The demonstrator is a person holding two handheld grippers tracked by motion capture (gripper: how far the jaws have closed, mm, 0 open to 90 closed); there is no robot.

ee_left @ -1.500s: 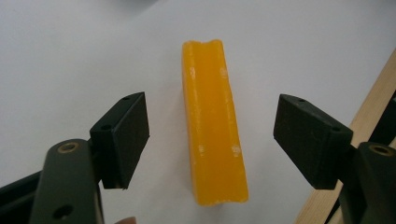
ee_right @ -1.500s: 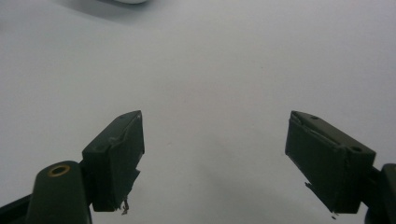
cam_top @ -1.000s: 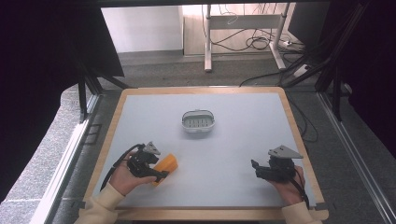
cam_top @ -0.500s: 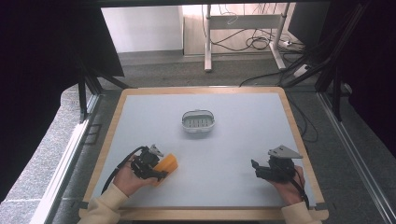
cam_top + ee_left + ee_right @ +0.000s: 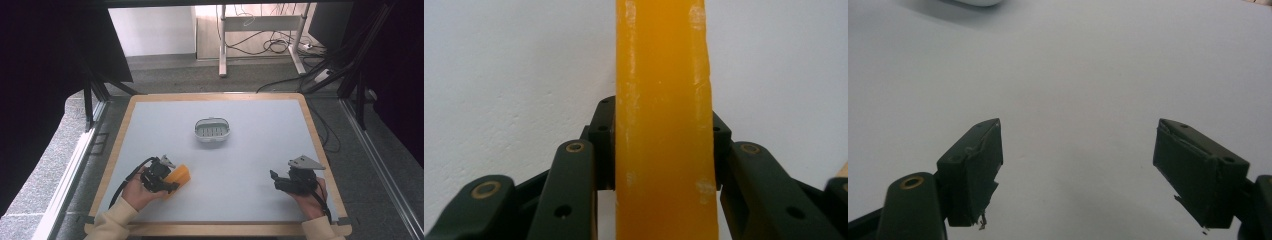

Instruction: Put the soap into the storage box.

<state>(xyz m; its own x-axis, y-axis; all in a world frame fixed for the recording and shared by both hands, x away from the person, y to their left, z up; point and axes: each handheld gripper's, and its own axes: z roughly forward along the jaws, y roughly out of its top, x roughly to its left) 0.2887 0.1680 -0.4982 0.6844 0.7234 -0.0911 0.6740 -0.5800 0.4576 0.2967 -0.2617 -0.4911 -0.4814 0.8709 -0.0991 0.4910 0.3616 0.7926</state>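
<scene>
My left tongs [image 5: 169,181] had just been closing and gripped the orange block [image 5: 178,176], its pads pressed on both sides of the block [image 5: 664,125] in the left gripper view. From the high view the block sat at about seven o'clock on the surface [image 5: 250,150], touching it, near the front edge. My right tongs [image 5: 276,181] rested at about five o'clock, jaws spread wide with nothing but bare surface [image 5: 1073,75] between them. A white dish [image 5: 212,131] stood near the centre, toward twelve o'clock, well apart from both tongs.
</scene>
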